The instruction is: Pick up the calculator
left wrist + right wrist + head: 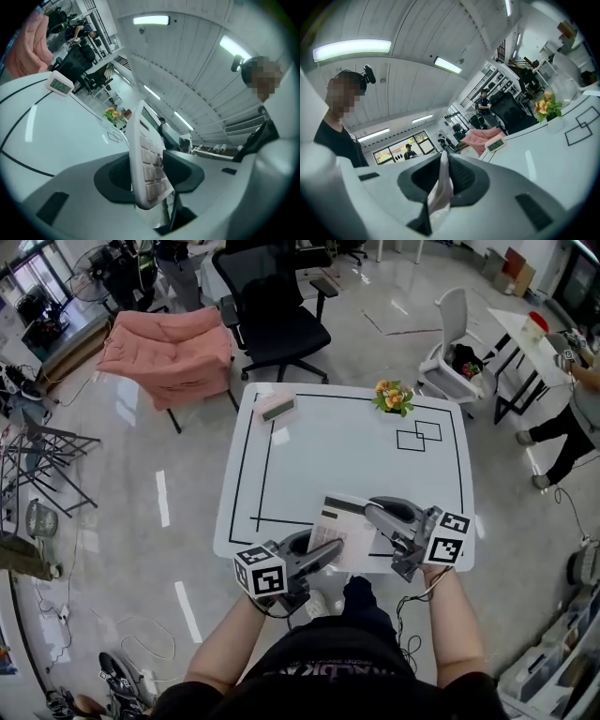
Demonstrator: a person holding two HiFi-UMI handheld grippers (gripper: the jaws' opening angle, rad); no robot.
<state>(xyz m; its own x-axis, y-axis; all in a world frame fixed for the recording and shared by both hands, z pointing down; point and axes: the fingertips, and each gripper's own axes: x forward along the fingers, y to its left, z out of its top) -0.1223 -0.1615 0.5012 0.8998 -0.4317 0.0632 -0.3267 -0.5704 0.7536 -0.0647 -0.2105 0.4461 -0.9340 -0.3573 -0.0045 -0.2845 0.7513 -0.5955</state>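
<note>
2 forearms reach forward; left gripper (323, 552) and right gripper (373, 513), level, each clamp the calculator (345, 524).

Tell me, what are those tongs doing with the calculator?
Left tongs clamped on calculator. Right tongs pinching its other edge. Calculator held over table's near edge. Nothing blocking.

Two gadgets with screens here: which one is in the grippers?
The calculator, clamped by both the left gripper and the right gripper. The digital clock sits alone at the table's far left corner.
</note>
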